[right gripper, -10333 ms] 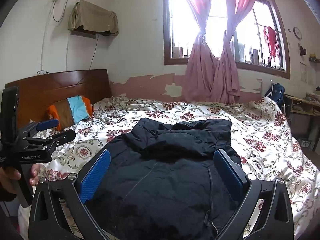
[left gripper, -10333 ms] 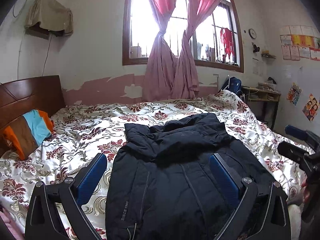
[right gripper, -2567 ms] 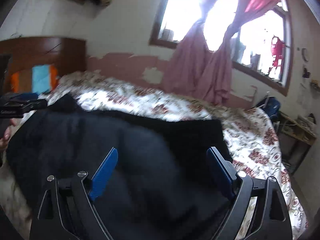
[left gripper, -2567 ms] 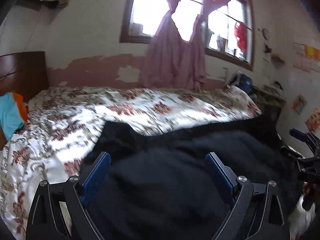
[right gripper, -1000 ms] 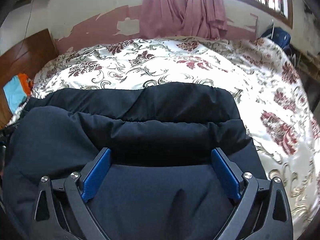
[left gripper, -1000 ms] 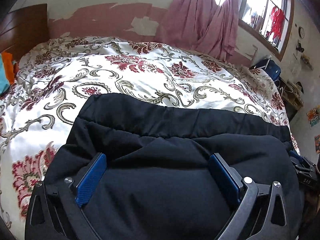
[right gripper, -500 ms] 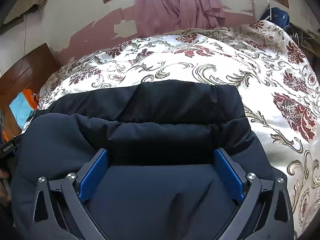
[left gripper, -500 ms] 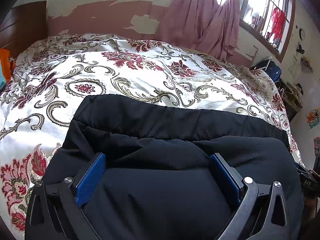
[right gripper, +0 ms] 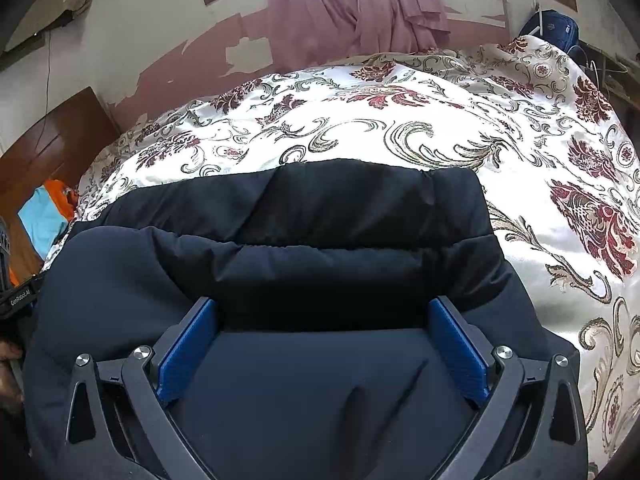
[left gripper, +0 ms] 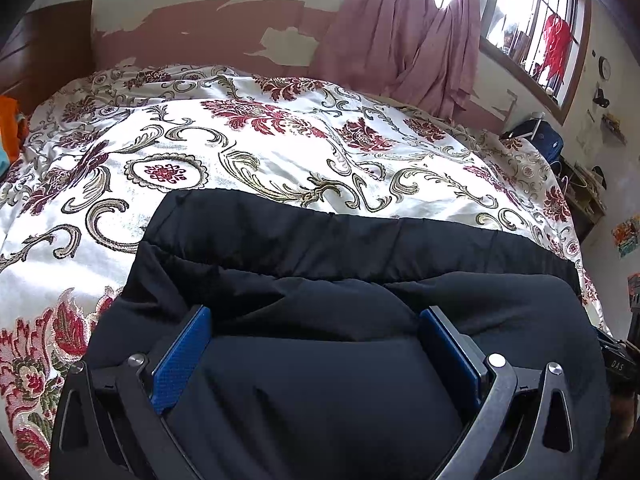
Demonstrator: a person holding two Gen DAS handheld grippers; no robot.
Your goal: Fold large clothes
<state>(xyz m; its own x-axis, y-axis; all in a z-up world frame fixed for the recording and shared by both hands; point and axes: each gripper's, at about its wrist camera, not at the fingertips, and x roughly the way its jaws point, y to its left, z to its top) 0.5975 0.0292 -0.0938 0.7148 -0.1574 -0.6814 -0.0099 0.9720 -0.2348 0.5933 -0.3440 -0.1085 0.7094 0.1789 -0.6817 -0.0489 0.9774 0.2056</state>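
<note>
A dark navy padded jacket (left gripper: 360,248) lies folded over on the flowered bedspread (left gripper: 248,148), its folded edge running across the near part of the bed. My left gripper (left gripper: 314,314) stands open just above the jacket's left half, with puffy cloth bulging between the blue pads (left gripper: 180,360). In the right wrist view the jacket (right gripper: 360,208) fills the lower frame. My right gripper (right gripper: 322,304) is open over its right half, pads (right gripper: 460,348) wide apart. I cannot tell whether either gripper touches the cloth.
Bare bedspread (right gripper: 440,112) stretches beyond the jacket to the wall with pink curtains (left gripper: 404,32). A wooden headboard (right gripper: 52,148) and an orange and blue pillow (right gripper: 44,216) are at the left. A desk with a blue bag (left gripper: 544,140) stands at the right.
The jacket, earlier spread out flat, was lifted and now lies doubled over. In the last second both grippers dipped a little closer to it, still open.
</note>
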